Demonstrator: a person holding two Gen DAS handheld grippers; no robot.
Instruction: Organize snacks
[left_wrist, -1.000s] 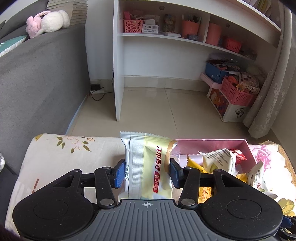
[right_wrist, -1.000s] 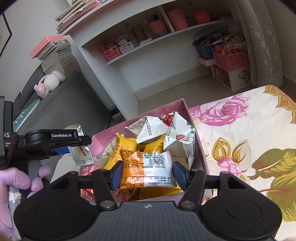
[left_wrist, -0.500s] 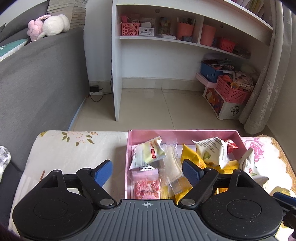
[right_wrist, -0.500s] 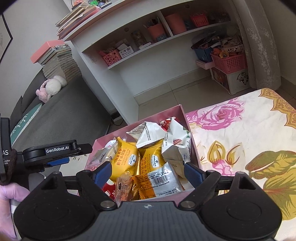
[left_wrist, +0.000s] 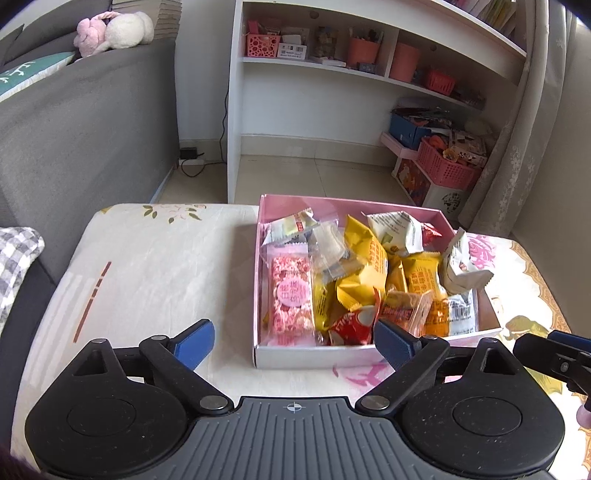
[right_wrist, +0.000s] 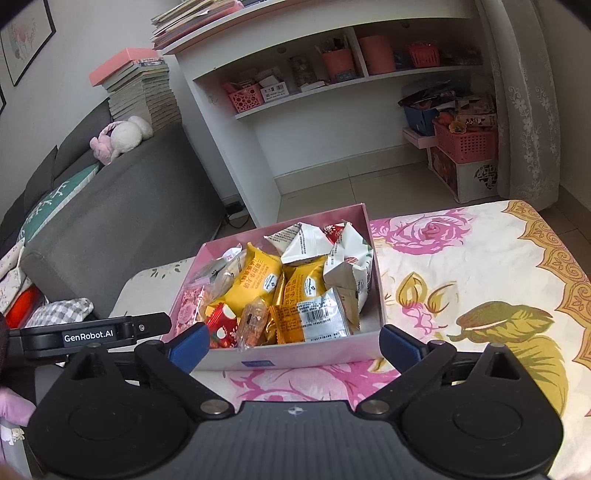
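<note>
A flowered counter (left_wrist: 155, 266) carries the pink box (left_wrist: 314, 356) of snacks (left_wrist: 369, 280) at its far edge. Left tongs (left_wrist: 293, 341) and right tongs (right_wrist: 291, 343), just opening, stand released and empty; back off without snagging wrappers.

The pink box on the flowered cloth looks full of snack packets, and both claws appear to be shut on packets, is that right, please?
Not quite. The pink box on the flowered cloth is full of snack packets, but both claws are open and empty: the left claw in the left wrist view, the right claw in the right wrist view. Their jaws have just been opening.
</note>
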